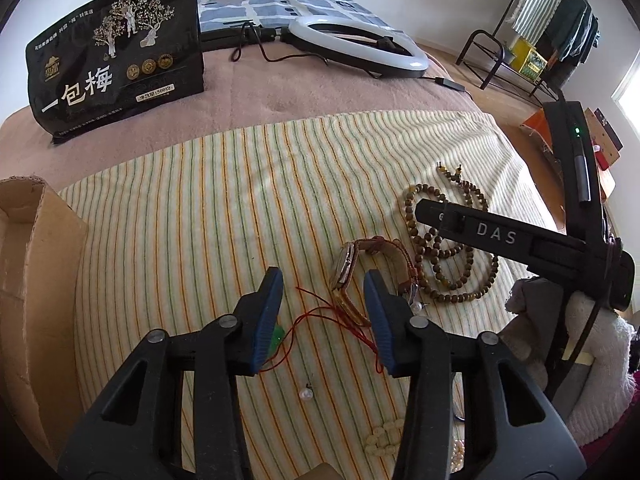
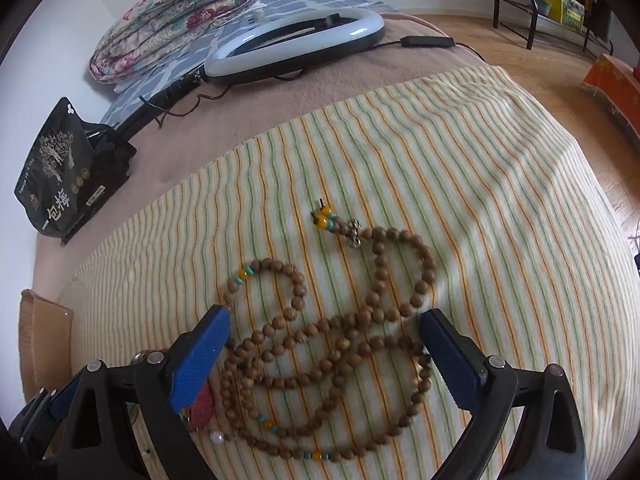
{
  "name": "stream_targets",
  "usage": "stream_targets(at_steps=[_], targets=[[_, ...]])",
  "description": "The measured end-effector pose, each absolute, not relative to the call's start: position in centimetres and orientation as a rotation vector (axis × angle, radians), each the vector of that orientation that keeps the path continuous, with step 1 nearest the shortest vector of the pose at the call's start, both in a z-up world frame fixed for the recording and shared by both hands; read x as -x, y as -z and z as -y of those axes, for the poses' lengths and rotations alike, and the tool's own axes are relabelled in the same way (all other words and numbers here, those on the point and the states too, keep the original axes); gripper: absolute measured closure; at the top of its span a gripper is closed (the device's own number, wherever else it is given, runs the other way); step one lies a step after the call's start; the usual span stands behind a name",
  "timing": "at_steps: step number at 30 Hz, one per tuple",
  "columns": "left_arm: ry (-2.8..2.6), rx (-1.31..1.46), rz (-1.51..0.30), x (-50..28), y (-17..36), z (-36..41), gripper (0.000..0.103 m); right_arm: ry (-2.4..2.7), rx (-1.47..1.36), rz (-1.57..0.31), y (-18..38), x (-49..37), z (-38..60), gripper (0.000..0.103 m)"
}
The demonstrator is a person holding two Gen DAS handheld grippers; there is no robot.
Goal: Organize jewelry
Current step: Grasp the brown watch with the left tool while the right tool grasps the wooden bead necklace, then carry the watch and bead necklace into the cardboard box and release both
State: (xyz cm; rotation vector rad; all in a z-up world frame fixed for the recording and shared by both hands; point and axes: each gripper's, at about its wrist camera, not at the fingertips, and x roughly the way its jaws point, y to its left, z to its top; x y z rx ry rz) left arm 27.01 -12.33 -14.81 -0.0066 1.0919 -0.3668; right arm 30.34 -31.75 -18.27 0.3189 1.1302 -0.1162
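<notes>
— Left wrist view first, biggest down: bed (image 1: 304,92) under a tan blanket, striped towel (image 1: 224,208) spread across it, cardboard box (image 1: 28,248) at the left edge.

— And farther back?

— Black snack bag (image 1: 116,56) standing upright, white ring light (image 1: 360,44) lying flat beside it, both well apart from the jewelry.

— Left gripper (image 1: 324,324)?

— Blue fingers (image 1: 269,320) spread wide, clamped on nothing. Hanging over a red string (image 1: 332,316) with a green bead (image 1: 277,338) just beside the left pad. Cannot tell whether touching. Watch (image 1: 360,268) on its side just ahead, between the tips, strap close to the right pad.

— Right wrist view?

— Right gripper (image 2: 324,360) likewise wide apart, gripping nothing. Long wooden bead necklace (image 2: 340,336) coiled in loops on the towel, its middle lying between the fingers (image 2: 200,360). Left pad at one loop's edge, right pad just beside the outer strand. Contact unclear.

— Smaller pieces?

— Yellow and turquoise end beads (image 2: 326,218) with a metal charm at the necklace's far tip. Loose pearl (image 1: 306,394) alone on the towel below the left gripper. Another pearl (image 2: 217,437) beside a red woven piece under the right gripper's left pad. Cream bead bracelet (image 1: 384,436) near the bottom edge, partly hidden.
</notes>
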Motion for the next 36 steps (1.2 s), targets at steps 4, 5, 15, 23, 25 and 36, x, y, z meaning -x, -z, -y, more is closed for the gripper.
stream_targets(at_steps=[4,5,15,23,25,36], targets=[[0.369,0.010,-1.092,-27.2,15.0,12.2,0.061,0.137,-0.198,-1.146,18.5,-30.5,31.0,0.014],[0.373,0.012,-1.095,-27.3,15.1,12.3,0.061,0.135,-0.159,-1.148,18.6,-30.5,30.7,0.017],[0.391,0.015,-1.126,-27.8,16.1,13.4,0.061,0.123,-0.075,-1.107,18.0,-29.3,31.8,0.072],[0.393,0.000,-1.167,-28.5,17.9,14.7,0.089,0.094,-0.036,-1.094,17.7,-29.0,31.5,0.094],[0.395,0.007,-1.162,-28.5,17.9,14.6,0.091,0.081,-0.058,-1.085,17.5,-28.9,31.8,0.095],[0.403,0.056,-1.094,-28.1,14.9,13.7,0.091,0.042,-0.110,-1.023,15.0,-28.0,32.4,0.099]])
